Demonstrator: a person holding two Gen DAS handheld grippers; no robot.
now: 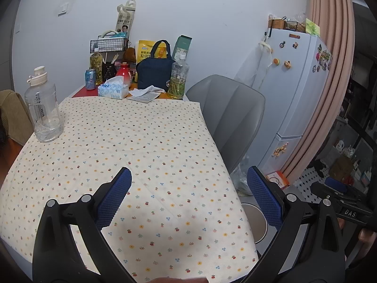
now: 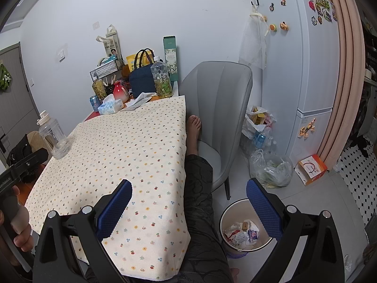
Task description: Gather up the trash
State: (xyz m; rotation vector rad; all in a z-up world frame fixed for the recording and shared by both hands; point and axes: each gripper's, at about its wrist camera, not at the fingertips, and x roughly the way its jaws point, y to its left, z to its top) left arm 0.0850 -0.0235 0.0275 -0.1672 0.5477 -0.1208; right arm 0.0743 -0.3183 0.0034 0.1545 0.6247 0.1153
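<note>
Here, left wrist view: the left gripper [image 1: 189,181] hovers over the cloth-covered bench [image 1: 132,141], fingers spread and empty. Right wrist view: the right gripper [image 2: 188,193], fingers likewise released, hangs beside the bench, above the waste bin [image 2: 223,214] holding crumpled trash [image 2: 242,232].

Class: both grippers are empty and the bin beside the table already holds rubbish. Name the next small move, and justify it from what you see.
Probably reach the left gripper forward toward the crumpled white tissue at the table's far end. Both grippers are open and hold nothing, the floral tablecloth in front bears only a clear water bottle, and the bin sits under the right gripper.
</note>
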